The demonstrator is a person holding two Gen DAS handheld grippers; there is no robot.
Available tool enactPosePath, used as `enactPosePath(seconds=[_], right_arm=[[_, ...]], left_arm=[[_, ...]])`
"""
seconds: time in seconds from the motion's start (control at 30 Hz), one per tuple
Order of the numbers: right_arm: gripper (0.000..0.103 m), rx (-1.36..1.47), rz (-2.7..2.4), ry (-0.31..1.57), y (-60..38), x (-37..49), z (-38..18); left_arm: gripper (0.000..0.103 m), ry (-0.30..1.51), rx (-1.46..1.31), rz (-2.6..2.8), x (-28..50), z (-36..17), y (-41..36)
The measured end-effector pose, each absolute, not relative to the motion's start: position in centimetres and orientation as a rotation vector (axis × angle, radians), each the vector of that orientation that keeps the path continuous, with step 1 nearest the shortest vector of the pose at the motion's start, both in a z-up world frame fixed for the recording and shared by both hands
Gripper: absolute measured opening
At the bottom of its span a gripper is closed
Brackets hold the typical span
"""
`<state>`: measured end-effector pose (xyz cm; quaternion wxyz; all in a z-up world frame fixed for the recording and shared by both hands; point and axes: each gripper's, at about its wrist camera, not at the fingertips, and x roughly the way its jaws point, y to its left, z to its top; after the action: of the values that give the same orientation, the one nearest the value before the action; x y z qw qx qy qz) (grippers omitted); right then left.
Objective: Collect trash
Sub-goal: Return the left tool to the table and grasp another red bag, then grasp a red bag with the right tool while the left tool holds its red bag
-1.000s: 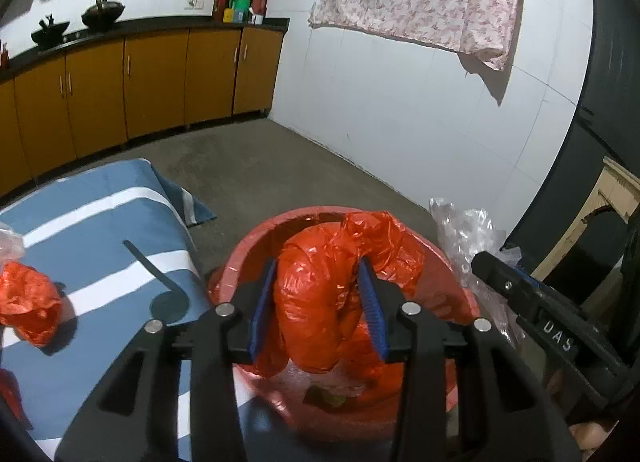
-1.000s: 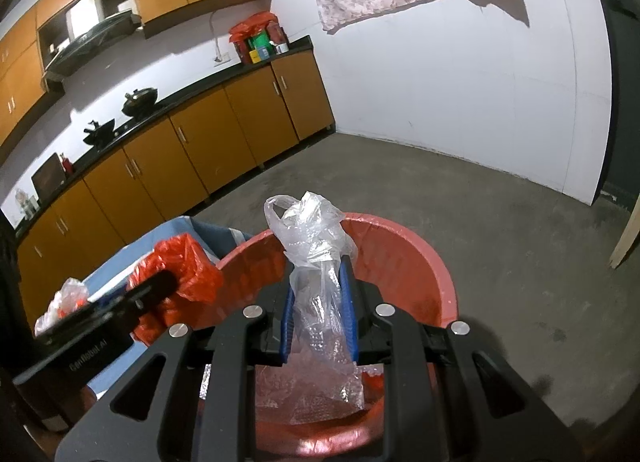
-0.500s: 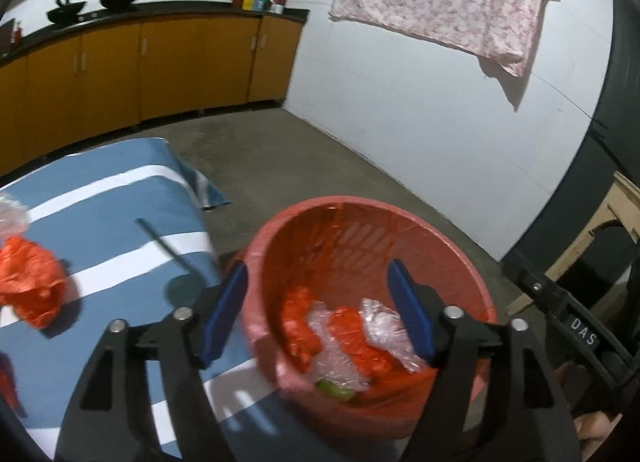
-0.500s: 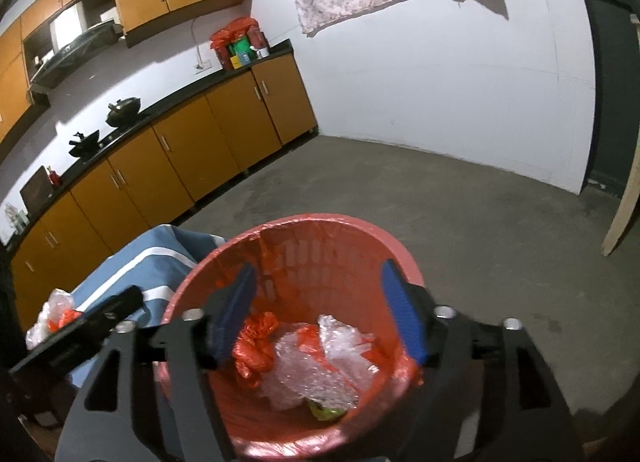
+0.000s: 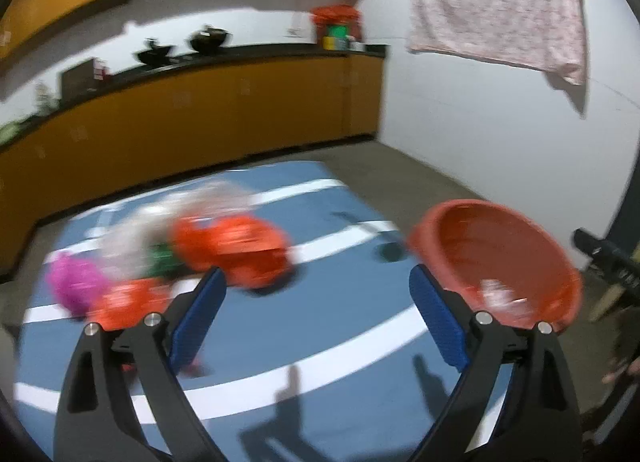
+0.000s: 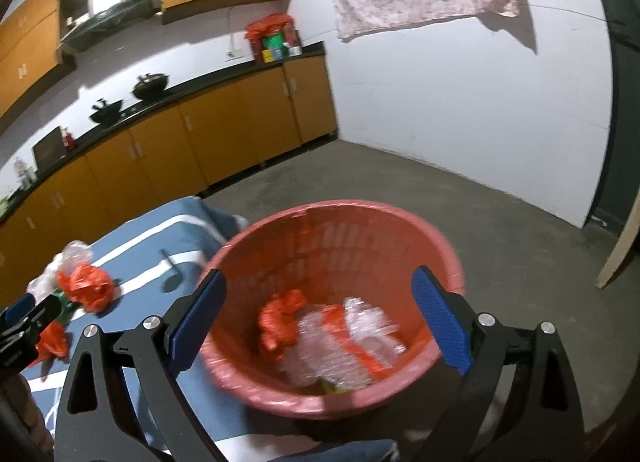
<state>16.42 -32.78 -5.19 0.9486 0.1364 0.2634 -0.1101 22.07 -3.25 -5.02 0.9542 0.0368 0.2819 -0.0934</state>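
Crumpled bags [image 6: 332, 338] lie in the red basket [image 6: 436, 240] between the right gripper [image 6: 318, 316]'s jaws, just opened wide, empty. The left gripper [image 5: 318, 316] has also just opened wide, holding nothing; an orange bag [image 5: 232, 250] lies upper left of its jaws.

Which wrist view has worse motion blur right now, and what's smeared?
Left wrist view is worse: the orange crumpled plastic bag and pink trash on the blue striped cloth are streaked sideways, and the cabinets are soft. Right wrist view is milder: only the red plastic basket rim and its contents blur. Both show fisheye bending and hard gripper shadows.

Home kitchen: orange cabinets [image 6: 224, 130], woks [image 6: 150, 86] on black counter [image 6: 192, 88].
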Motion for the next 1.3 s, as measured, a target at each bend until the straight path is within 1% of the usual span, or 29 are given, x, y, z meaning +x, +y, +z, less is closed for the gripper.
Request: enactPosePath(seconds=[0.17, 0.3, 0.4, 0.47, 0.57, 0.63, 0.67, 0.73, 0.77, 0.83, 0.9, 0.93, 0.97, 1.0, 1.03, 1.13, 1.3], right_arm=[[0.093, 0.254, -0.127, 0.564, -29.5, 17.3, -5.1], [0.093, 0.237, -0.068, 0.582, -27.0, 18.0, -5.0], [0.093, 0.211, -0.034, 0.596, -25.2, 18.4, -5.0], [0.093, 0.194, -0.02, 0.603, -24.4, 18.5, -5.0], [0.093, 0.177, -0.008, 0.615, -23.5, 18.8, -5.1], [0.093, 0.171, -0.003, 0.622, -23.1, 19.0, -5.2], [0.093, 0.167, 0.0, 0.624, -22.9, 19.1, -5.2], [0.093, 0.158, 0.004, 0.628, -22.3, 19.3, -5.3], [0.093, 0.155, 0.007, 0.63, -22.1, 19.3, -5.3], [0.093, 0.149, 0.015, 0.634, -21.7, 19.5, -5.3], [0.093, 0.145, 0.025, 0.638, -21.1, 19.7, -5.4], [0.093, 0.143, 0.03, 0.639, -20.9, 19.7, -5.4], [0.093, 0.139, 0.038, 0.64, -20.6, 19.8, -5.4], [0.093, 0.135, 0.044, 0.64, -20.3, 20.0, -5.4], [0.093, 0.133, 0.048, 0.639, -20.1, 20.0, -5.4], [0.093, 0.122, 0.072, 0.636, -19.1, 20.4, -5.1], [0.093, 0.094, 0.121, 0.625, -16.9, 21.3, -4.6]], left_arm=[[0.091, 0.552, 0.095, 0.007, 20.9, -5.1, 4.7], [0.091, 0.604, 0.046, 0.101, 21.8, -6.1, 10.2], [0.09, 0.644, -0.002, 0.102, 22.7, -6.9, 12.5], [0.087, 0.674, -0.036, 0.071, 23.3, -7.4, 13.0], [0.086, 0.704, -0.056, 0.027, 24.1, -8.3, 13.1], [0.079, 0.725, -0.059, 0.005, 24.6, -9.0, 12.7], [0.078, 0.739, -0.064, -0.009, 24.9, -9.4, 12.5], [0.069, 0.758, -0.069, -0.033, 25.4, -9.9, 12.4], [0.067, 0.766, -0.072, -0.05, 25.6, -10.2, 12.3], [0.058, 0.774, -0.075, -0.074, 25.8, -10.4, 12.1], [0.052, 0.777, -0.075, -0.092, 26.0, -10.5, 11.9], [0.046, 0.777, -0.073, -0.094, 26.1, -10.6, 11.9], [0.043, 0.778, -0.072, -0.099, 26.1, -10.6, 11.9], [0.036, 0.777, -0.071, -0.102, 26.1, -10.6, 11.8], [0.033, 0.775, -0.068, -0.105, 26.0, -10.5, 11.7], [0.03, 0.765, -0.059, -0.108, 25.6, -10.4, 11.4], [0.029, 0.728, -0.045, -0.108, 24.2, -9.7, 11.6]])
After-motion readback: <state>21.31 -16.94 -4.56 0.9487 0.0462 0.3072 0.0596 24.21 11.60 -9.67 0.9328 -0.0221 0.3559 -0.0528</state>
